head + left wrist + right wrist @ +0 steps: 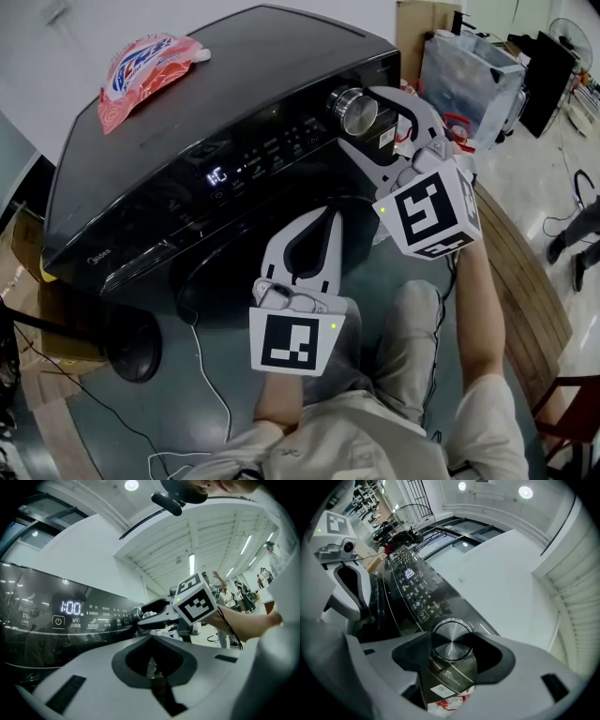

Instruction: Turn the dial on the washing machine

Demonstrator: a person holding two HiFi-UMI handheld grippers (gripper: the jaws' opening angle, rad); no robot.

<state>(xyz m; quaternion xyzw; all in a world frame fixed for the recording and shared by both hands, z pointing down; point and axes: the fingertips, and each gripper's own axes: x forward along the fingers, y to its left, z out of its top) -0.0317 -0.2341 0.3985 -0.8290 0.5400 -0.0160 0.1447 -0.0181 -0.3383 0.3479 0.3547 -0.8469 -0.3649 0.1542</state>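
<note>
The silver dial (356, 112) sits at the right end of the black washing machine's control panel (262, 155). My right gripper (364, 122) reaches in from the right, one finger on each side of the dial. In the right gripper view the dial (451, 639) fills the gap between the dark pads (415, 656), which rest against its rim. My left gripper (330, 217) hangs lower, in front of the round door (225, 281), shut with nothing in it. In the left gripper view its jaws (153, 641) are together, with the right gripper (157, 611) at the dial beyond.
The panel's display (71, 607) reads 1:00. A red and white bag (141, 70) lies on the machine's lid. A clear plastic bag (469, 70) and a cardboard box (422, 23) stand to the right. A white cable (211, 384) runs over the floor.
</note>
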